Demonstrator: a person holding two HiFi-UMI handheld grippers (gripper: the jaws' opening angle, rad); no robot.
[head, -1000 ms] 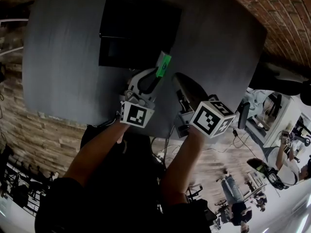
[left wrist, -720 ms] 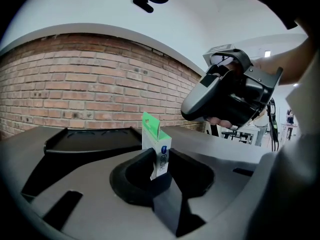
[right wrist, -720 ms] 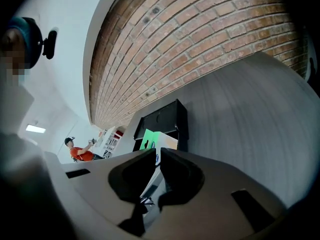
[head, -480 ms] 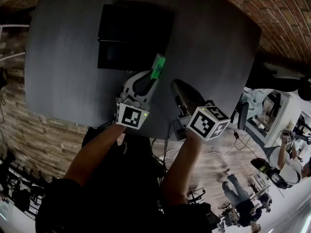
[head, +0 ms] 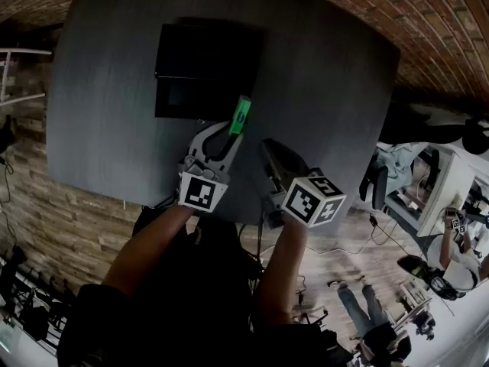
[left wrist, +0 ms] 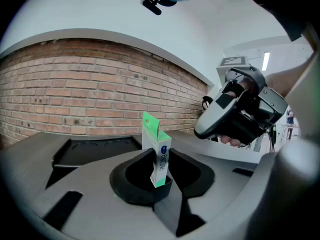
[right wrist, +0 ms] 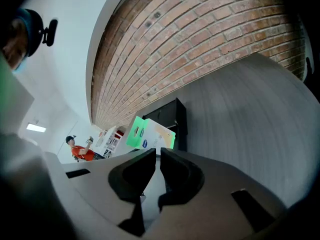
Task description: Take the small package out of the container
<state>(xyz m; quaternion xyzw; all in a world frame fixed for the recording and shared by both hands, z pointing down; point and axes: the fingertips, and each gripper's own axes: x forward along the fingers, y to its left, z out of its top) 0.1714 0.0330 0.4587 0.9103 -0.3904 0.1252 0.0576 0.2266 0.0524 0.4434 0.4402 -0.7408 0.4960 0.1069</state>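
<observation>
Pinched low between the jaws of the left gripper (left wrist: 159, 176): the small package (left wrist: 159, 159), upright, green flap topmost; held in the air, close to the near edge of the container (left wrist: 95, 151) and, judging by the head view, no longer inside it. Closed almost together on nothing: the jaws of the right gripper (right wrist: 159, 164), hovering just beside the left one, above the grey desk (head: 328, 90); beyond the desk, a brick wall (left wrist: 75, 84). Taking-out step seemingly all but done; next, most likely, carrying the package away from the black container and setting it down on bare desk; calls for a steady grip, an upright box, then a gentle parting of the jaws.
</observation>
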